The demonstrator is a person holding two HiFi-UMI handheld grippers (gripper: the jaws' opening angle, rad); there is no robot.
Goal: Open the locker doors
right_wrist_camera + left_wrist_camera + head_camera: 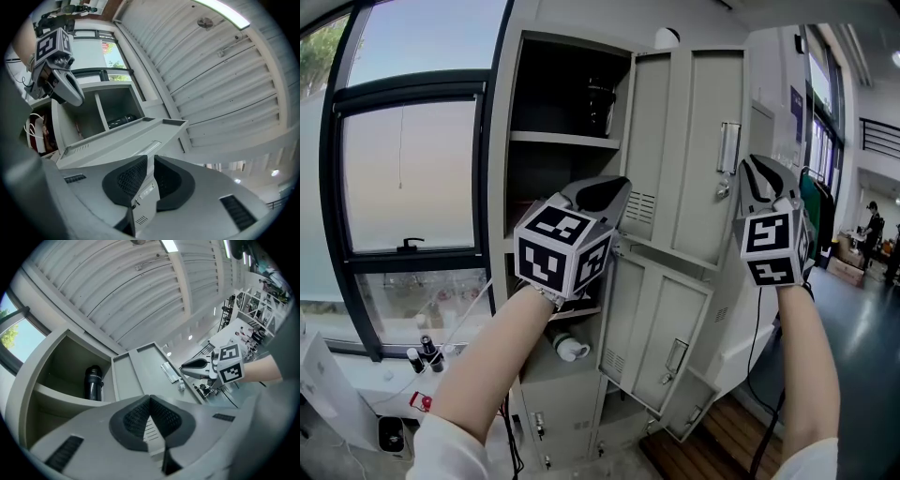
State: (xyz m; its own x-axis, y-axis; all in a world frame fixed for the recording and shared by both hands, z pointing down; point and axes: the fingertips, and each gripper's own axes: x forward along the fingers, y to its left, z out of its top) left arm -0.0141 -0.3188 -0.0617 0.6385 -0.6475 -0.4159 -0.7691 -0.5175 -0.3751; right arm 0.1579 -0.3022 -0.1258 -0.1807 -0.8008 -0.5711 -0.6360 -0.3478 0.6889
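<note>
Grey sheet-metal lockers [567, 375], louvred upper door [703, 141] ajar, left gripper [622, 185] at its edge, mesh-textured fingers [133, 418] clenched together, right gripper [757, 162] near its handle [729, 147], fingers [171, 180] narrowly released.

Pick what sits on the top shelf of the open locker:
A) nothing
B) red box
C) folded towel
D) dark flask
D: a dark flask stands upright on the top shelf of the open locker.
</note>
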